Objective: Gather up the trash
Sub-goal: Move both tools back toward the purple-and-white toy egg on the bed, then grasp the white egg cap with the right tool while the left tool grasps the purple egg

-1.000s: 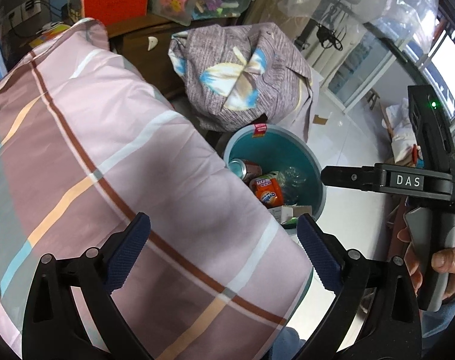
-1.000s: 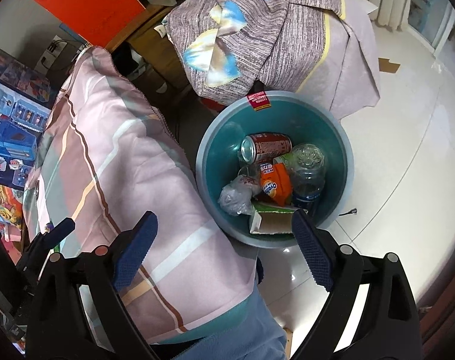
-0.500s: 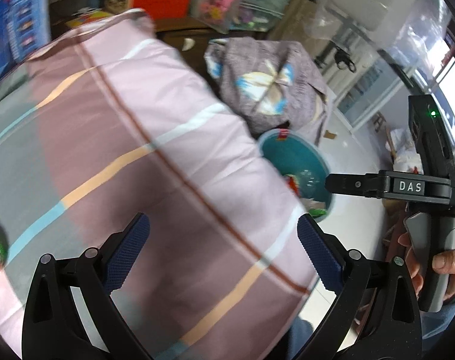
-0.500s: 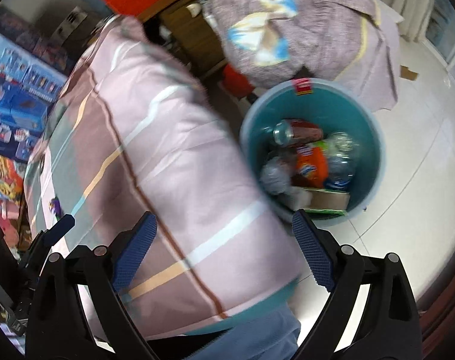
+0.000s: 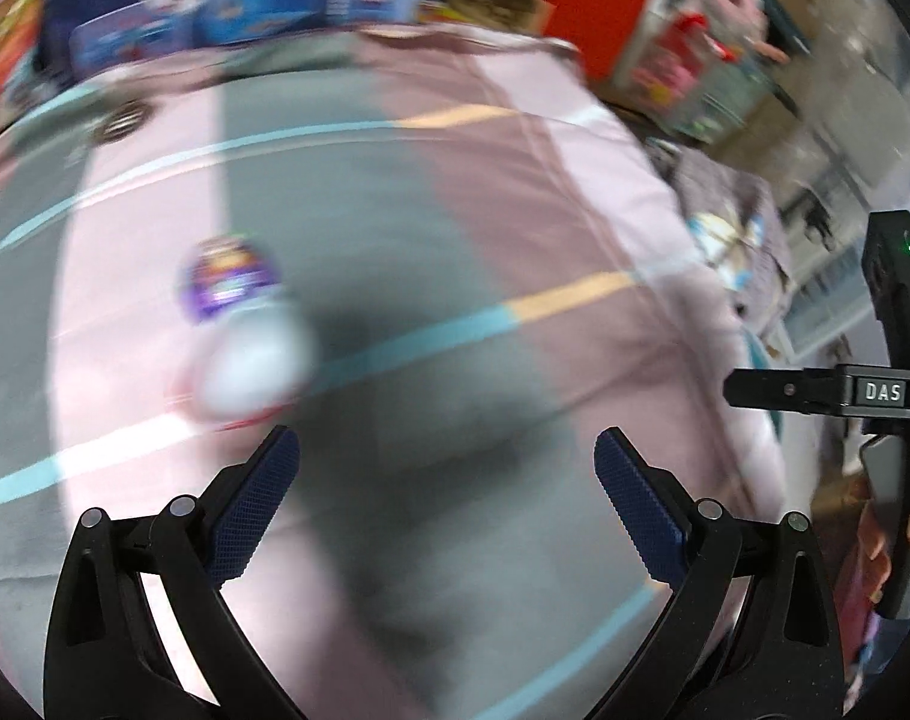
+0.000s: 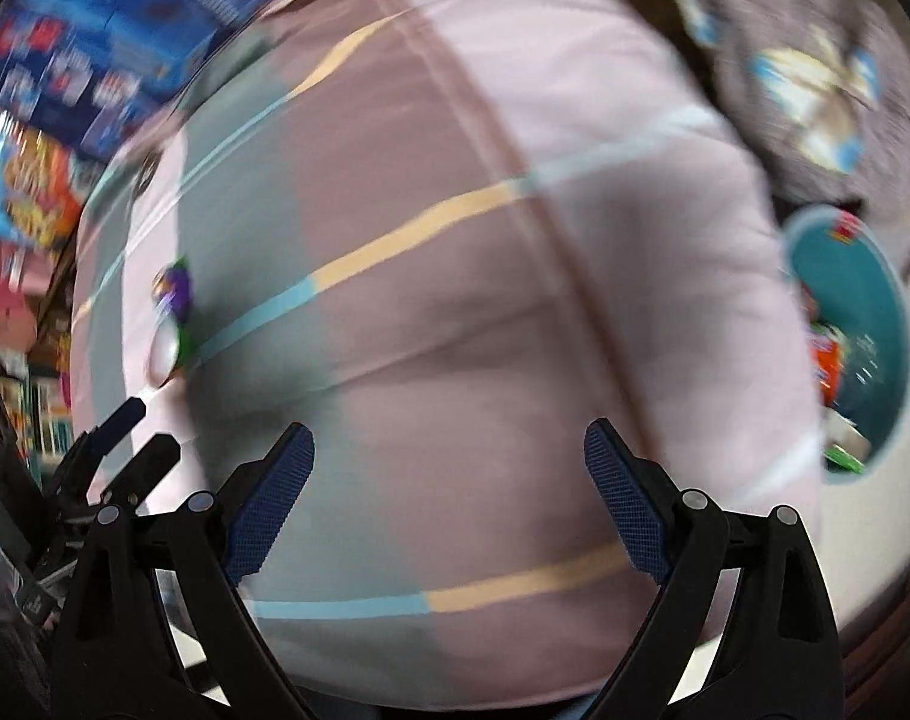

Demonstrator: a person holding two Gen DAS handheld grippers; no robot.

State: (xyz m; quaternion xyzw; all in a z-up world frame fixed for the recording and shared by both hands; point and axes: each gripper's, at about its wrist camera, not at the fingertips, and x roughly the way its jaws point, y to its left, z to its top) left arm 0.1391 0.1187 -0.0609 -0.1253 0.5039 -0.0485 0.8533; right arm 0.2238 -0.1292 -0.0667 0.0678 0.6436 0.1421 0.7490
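Striped fabric, soft and padded, is covering the bed (image 5: pixel 515 240) in pink, grey, yellow and blue bands. One blurred, rounded purple-and-white wrapper (image 5: pixel 239 324) is lying on it, just ahead of the left gripper (image 5: pixel 446 504), whose ribbed blue pads are spreading wide. Right gripper (image 6: pixel 449 498) is gaping empty too. One round teal bin (image 6: pixel 893 324) is sitting beside the bed, holding trash.

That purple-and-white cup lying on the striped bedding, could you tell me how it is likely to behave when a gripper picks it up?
The cup looks small and rounded, so it is probably light and may roll if nudged. It lies on soft striped bedding, which could give under a push. It seems thin-walled and might dent; blur hides detail. The left gripper is open just short of it.
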